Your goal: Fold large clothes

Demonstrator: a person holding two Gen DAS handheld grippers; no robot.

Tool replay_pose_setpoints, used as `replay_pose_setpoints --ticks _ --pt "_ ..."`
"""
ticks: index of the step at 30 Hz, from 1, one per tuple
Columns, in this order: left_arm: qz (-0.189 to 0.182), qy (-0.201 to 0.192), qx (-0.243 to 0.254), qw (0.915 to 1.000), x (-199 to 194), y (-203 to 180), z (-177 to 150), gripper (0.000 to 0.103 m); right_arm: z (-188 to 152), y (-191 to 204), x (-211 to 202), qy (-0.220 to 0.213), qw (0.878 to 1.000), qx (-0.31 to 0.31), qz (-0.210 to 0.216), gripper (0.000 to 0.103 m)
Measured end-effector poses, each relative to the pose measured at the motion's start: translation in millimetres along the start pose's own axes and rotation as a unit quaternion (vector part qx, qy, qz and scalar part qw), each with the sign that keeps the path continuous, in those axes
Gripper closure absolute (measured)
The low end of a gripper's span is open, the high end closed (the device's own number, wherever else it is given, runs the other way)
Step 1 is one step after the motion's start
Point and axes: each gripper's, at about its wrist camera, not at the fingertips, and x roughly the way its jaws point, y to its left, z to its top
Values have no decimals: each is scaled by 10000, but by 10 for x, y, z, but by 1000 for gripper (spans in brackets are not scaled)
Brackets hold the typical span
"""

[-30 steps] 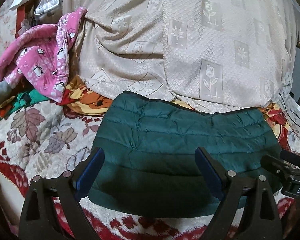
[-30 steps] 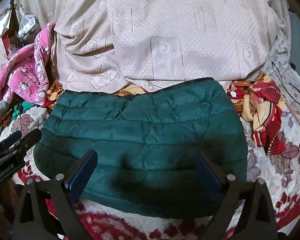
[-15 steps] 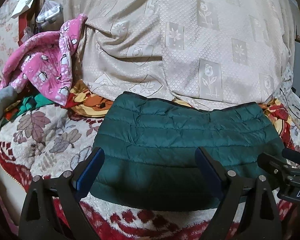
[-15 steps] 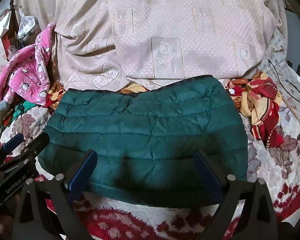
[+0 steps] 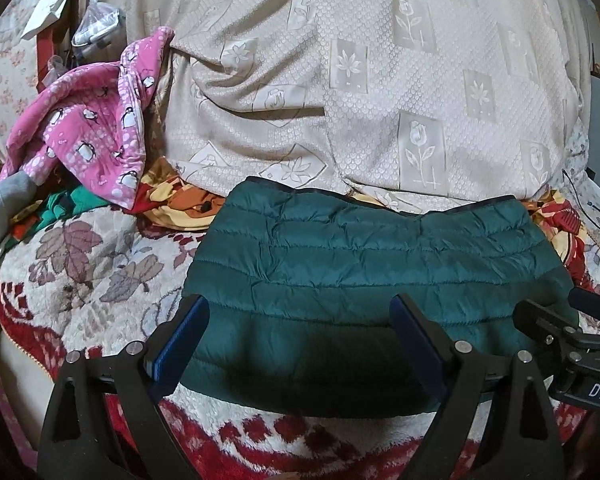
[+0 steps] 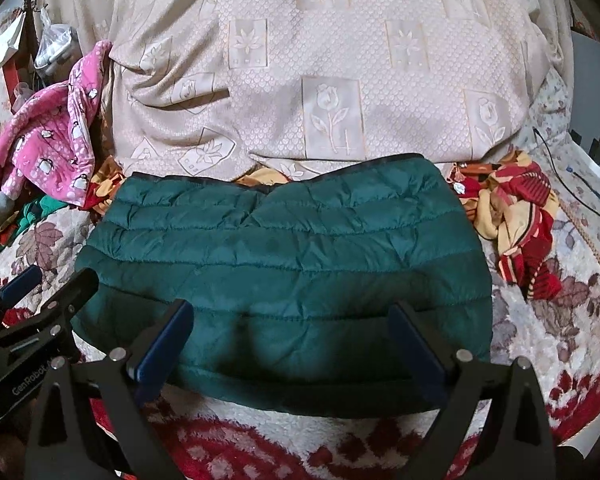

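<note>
Both of your grippers have pulled back a bit since a second ago, so more of the red-and-white blanket [image 5: 100, 264] shows in front of the jacket's near edge. Your left gripper [image 5: 300, 334] has its jaws spread wide with nothing between them, hovering over the near-left part of the green puffer jacket [image 5: 364, 264]. Same deal on your right gripper [image 6: 288, 338]: jaws wide, holding nothing, over the near edge of the jacket [image 6: 292, 264].

Can't tell from these views if any blue pad is actually brushing the fabric. The near hem is in shadow and partly covered by the gripper frames, so the edge there is hard to read. Sleeves aren't visible, and whatever's tucked under the fold is hidden.

The jacket lies folded flat on the blanket, long axis running left to right across both views, quilting seams going the same way, dark-trimmed edge pointing away from you toward the beige floral cover [image 6: 324, 80]. Pink penguin garment [image 5: 96, 128] sits off to the left, a red-yellow cloth [image 6: 516, 224] just beside the jacket's right end.
</note>
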Motion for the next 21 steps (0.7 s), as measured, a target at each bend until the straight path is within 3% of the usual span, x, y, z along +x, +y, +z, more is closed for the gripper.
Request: replay_pose_setpoints --ticks 21 --pt "6 42 66 10000 49 -3 0 33 40 34 56 -13 10000 -90 -38 3"
